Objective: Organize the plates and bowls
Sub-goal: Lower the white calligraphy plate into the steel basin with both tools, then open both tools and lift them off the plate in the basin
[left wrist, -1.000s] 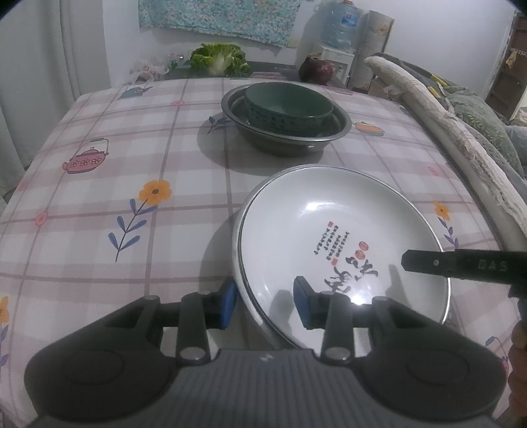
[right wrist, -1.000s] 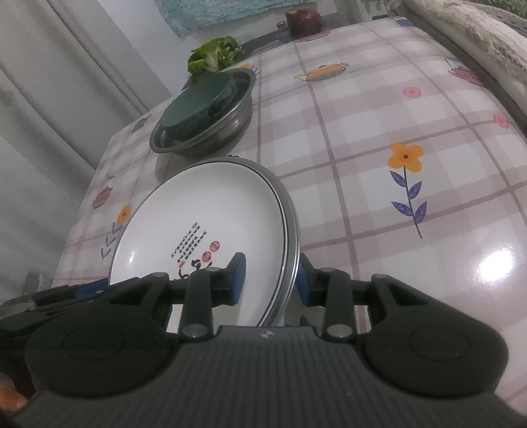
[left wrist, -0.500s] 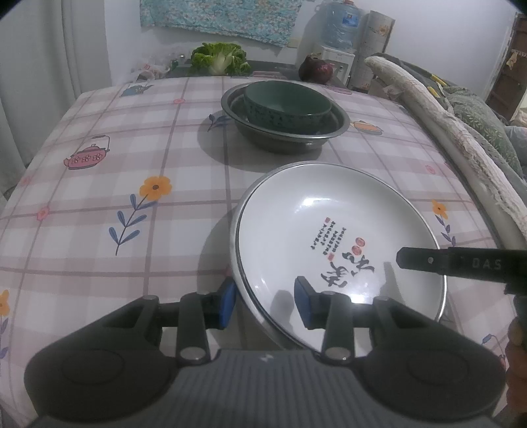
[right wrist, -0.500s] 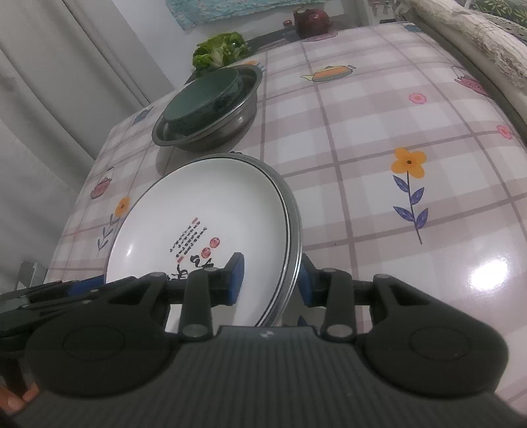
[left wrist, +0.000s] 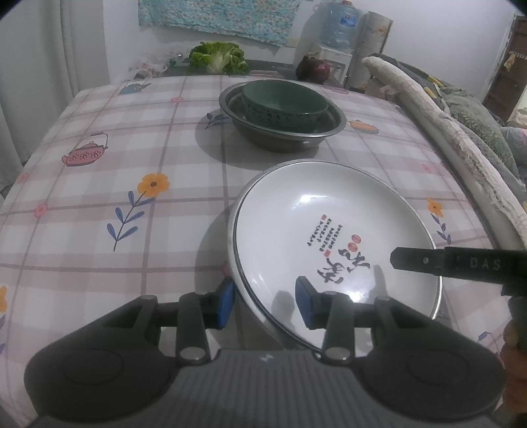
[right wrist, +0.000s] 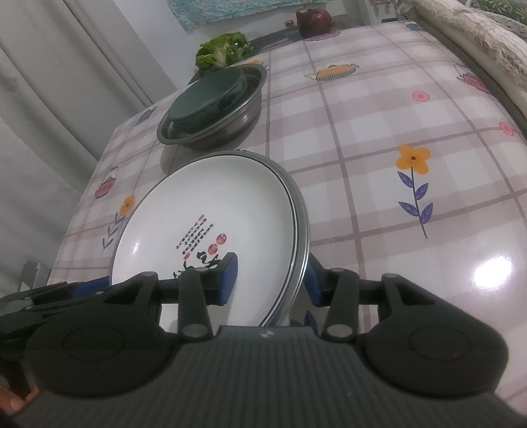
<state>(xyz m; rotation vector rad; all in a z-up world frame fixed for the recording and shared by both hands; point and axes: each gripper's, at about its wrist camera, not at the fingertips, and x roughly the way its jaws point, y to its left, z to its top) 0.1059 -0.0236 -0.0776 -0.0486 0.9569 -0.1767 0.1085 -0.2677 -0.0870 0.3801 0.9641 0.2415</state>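
On the checked tablecloth (left wrist: 98,184), near its front edge, sits a white plate (left wrist: 329,230) with red and black writing, stacked on at least one more plate whose rim shows beneath in the right wrist view. The left gripper (left wrist: 263,304) straddles the stack's left rim, blue pads on either side of it with a clear gap on the inside, not pressing. The right gripper (right wrist: 270,280) straddles the opposite rim; its jaws have just been opening, the rim between them and neither pad pressing on it. Beyond the plates, well apart, a green bowl (left wrist: 285,102) rests inside a steel basin (left wrist: 283,138). Cloth to the left of the plates lies free across to the table's left edge; in the right wrist view a broad stretch to the right is free too. Along the right edge runs a padded sofa arm (left wrist: 444,138). Leafy greens (left wrist: 217,61) and a dark teapot (right wrist: 313,18) stand past the far edge, a water bottle (left wrist: 339,23) and curtain (right wrist: 66,98) behind.
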